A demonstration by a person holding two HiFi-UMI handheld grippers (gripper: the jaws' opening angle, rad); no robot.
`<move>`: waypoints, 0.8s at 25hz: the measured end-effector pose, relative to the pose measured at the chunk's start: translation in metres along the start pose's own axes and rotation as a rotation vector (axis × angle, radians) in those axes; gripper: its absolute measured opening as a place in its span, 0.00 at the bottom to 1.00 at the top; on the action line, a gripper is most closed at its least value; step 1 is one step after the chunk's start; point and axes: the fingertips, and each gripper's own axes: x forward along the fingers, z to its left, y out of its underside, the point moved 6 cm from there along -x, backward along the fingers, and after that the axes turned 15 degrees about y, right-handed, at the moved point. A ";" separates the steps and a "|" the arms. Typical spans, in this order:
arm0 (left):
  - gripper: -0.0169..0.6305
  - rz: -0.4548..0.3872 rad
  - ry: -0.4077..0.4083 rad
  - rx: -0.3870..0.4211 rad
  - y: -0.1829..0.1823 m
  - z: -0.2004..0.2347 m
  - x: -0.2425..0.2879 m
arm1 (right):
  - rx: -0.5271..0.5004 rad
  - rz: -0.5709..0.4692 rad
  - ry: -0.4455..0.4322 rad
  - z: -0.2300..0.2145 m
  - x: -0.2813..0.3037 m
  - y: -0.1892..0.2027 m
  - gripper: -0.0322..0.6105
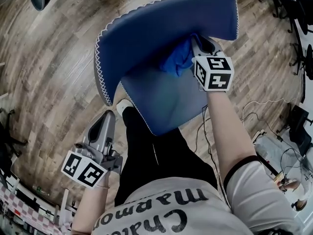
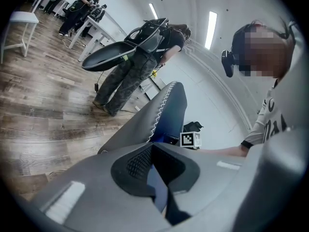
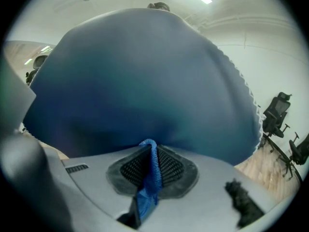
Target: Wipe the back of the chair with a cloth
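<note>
The chair's blue back [image 1: 156,28] with white edge stitching tilts over its seat [image 1: 166,104] in the head view. My right gripper [image 1: 196,43] is shut on a bright blue cloth [image 1: 177,58] and holds it against the back's right part. In the right gripper view the cloth [image 3: 148,178] is pinched between the pads, and the chair back [image 3: 145,76] fills the picture. My left gripper [image 1: 108,116] hangs low at the left beside the person's dark trouser leg, shut with nothing in it. The left gripper [image 2: 153,148] view looks up along the chair back's edge [image 2: 166,108].
Wood floor lies all round the chair. Cables [image 1: 259,106] and gear lie on the floor at the right, with office chairs [image 1: 293,13] further back. In the left gripper view another person [image 2: 140,62] stands beyond the chair, and a white stool [image 2: 19,25] stands at the far left.
</note>
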 end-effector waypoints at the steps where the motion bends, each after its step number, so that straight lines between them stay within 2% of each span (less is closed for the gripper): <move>1: 0.03 0.001 0.001 0.000 0.000 0.000 0.001 | 0.017 0.004 0.021 -0.006 0.000 0.001 0.12; 6: 0.03 0.004 0.003 0.000 0.001 -0.004 0.006 | 0.134 0.022 0.116 -0.043 0.001 0.005 0.12; 11: 0.03 -0.001 0.001 -0.002 0.003 -0.003 0.006 | 0.180 0.022 0.175 -0.060 -0.002 0.008 0.12; 15: 0.03 -0.002 0.007 -0.004 0.006 -0.004 0.007 | 0.306 0.014 0.242 -0.066 -0.009 0.014 0.12; 17: 0.03 -0.001 0.013 -0.006 0.008 -0.005 0.008 | 0.366 0.006 0.238 -0.059 -0.012 0.016 0.11; 20: 0.03 0.001 0.019 -0.011 0.009 -0.006 0.010 | 0.378 -0.022 0.122 -0.019 -0.019 0.010 0.11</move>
